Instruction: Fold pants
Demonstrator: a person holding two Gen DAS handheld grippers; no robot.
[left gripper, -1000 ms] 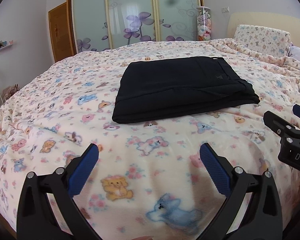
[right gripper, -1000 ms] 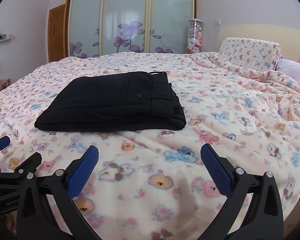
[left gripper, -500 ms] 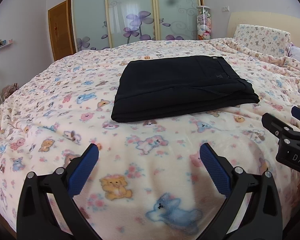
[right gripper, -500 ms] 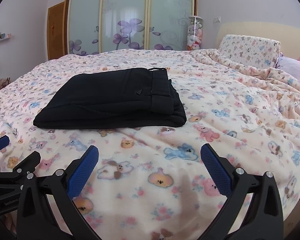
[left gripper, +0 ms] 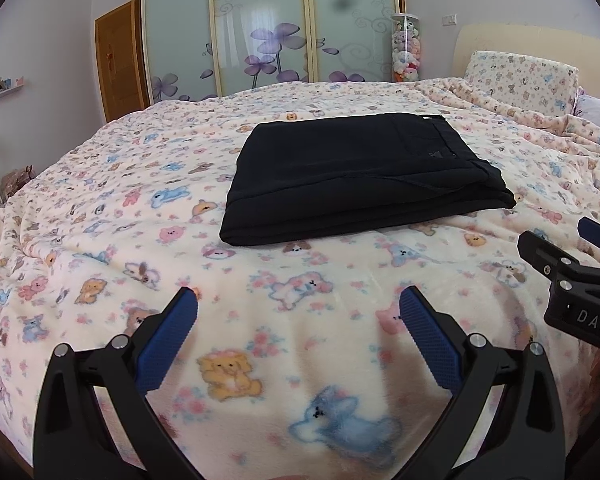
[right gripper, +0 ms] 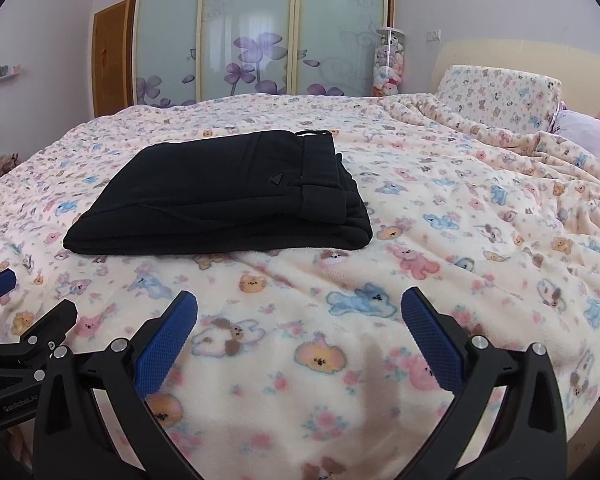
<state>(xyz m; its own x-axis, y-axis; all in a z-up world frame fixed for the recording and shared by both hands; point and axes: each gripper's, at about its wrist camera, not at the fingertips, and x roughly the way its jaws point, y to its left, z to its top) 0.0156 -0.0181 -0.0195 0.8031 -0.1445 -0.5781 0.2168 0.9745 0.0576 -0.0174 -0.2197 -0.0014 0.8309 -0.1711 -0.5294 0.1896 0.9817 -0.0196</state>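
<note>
The black pants are found folded into a flat rectangular bundle, laid on the animal-print blanket of the bed. The waistband end is turned toward the pillow. The left gripper is held well short of the pants, jaws spread wide, nothing grasped. The right gripper is likewise held short of the pants, jaws spread, empty. Neither gripper is touching the pants.
</note>
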